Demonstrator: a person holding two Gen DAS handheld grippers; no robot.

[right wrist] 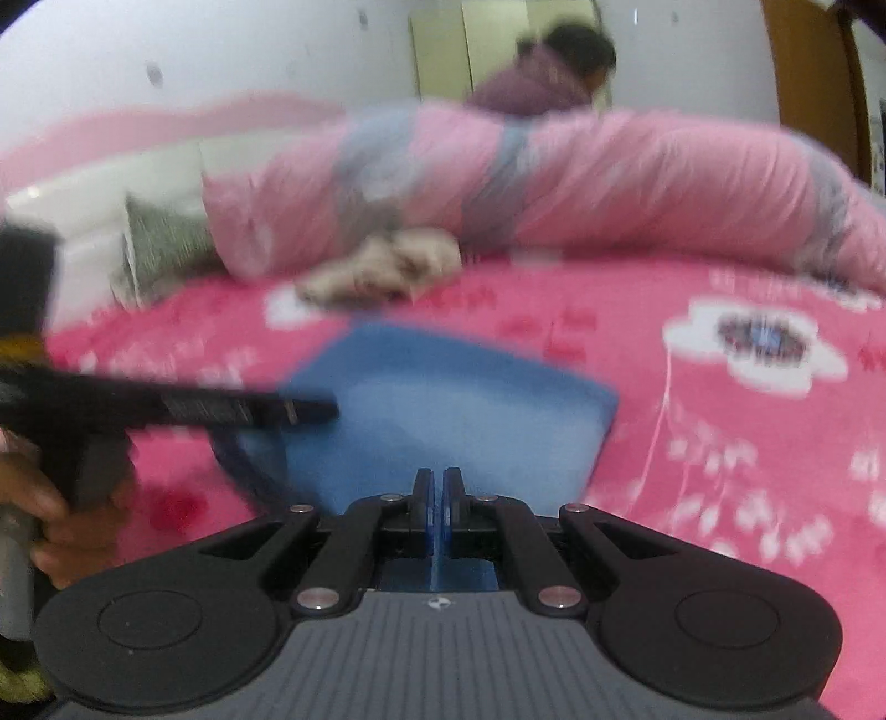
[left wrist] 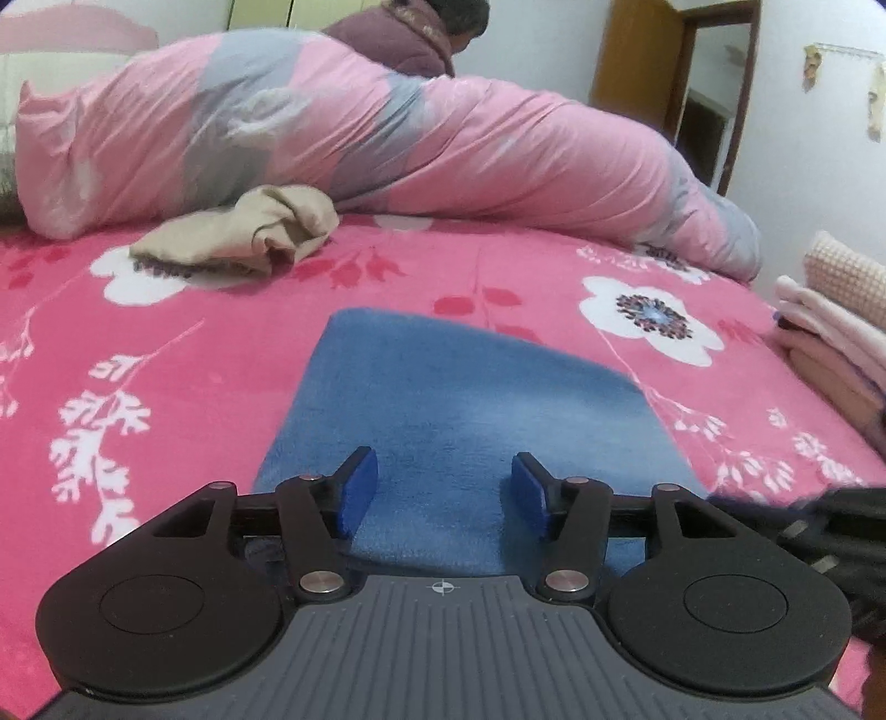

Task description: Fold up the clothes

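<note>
1. Your left gripper (left wrist: 443, 476) sits at the bottom centre of the left wrist view – jaws well apart, blue pads clear of everything, nothing gripped. The blue folded cloth (left wrist: 459, 399) lies under the gap.
2. Your right gripper (right wrist: 437, 498) at the bottom centre of the right wrist view is closed, pads almost touching. A thin blue strip shows in the slit below them; can't tell whether that's cloth pinched there.
3. Same view, left edge: your hand (right wrist: 50, 515) on the left tool's handle, its black body reaching over the cloth's left side.
4. Blue cloth (right wrist: 443, 399) lies flat, mid-frame in both views, on the pink flowered bedspread (left wrist: 166, 343).
5. Right edge of the left view – a stack of folded pale garments (left wrist: 830, 343).
6. Further up, left of centre: a crumpled beige garment (left wrist: 243, 232), touching the rolled pink-and-grey quilt (left wrist: 387, 138).
7. Top of frame: a person (left wrist: 410, 33) in a maroon jacket behind the quilt.
</note>
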